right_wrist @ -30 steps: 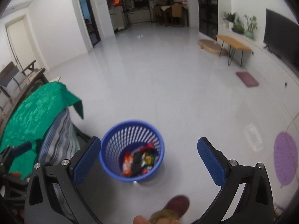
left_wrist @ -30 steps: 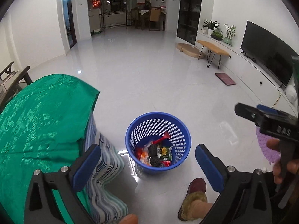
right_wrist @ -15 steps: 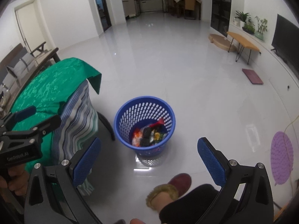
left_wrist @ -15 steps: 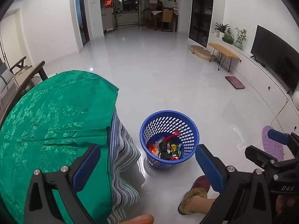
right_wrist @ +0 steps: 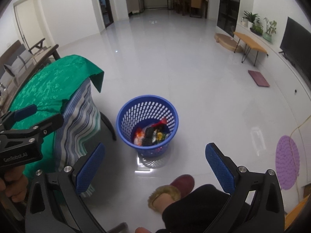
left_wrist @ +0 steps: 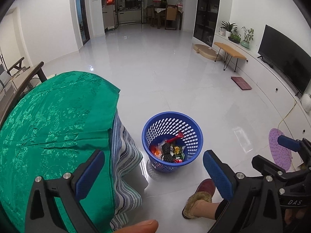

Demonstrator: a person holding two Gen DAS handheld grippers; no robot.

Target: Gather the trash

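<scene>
Table: at the left, a table draped in a green cloth (left_wrist: pixel 54 116) over a striped cloth (left_wrist: pixel 124 155) shows no litter on the part in view; its far left edge runs out of frame.
Left tool: the left tool (left_wrist: pixel 153 172) hangs above the near table edge with its blue pads (left_wrist: pixel 89 172) spread wide and nothing between them.
Basket: a blue perforated basket (left_wrist: pixel 171 163) stands on the white floor (left_wrist: pixel 165 77) just right of the table, upright, near the person's slippered foot (left_wrist: pixel 200 196).
Trash: wrappers and dark pieces, the trash (left_wrist: pixel 169 151), lie in the bottom of the basket, well below its rim; no loose scrap shows on the floor around it.
Right tool: the right tool (right_wrist: pixel 155 169) is held above the floor near the basket, equally wide open and empty.
Step in hand: by these views the collecting looks nearly or fully done, with both tools free to scan for leftovers.
Doing it well: sweep both cameras over the hidden left table edge and under the cloth before stopping; any further piece is best carried over the rim's centre and released low, so the light basket is not tipped.
</scene>
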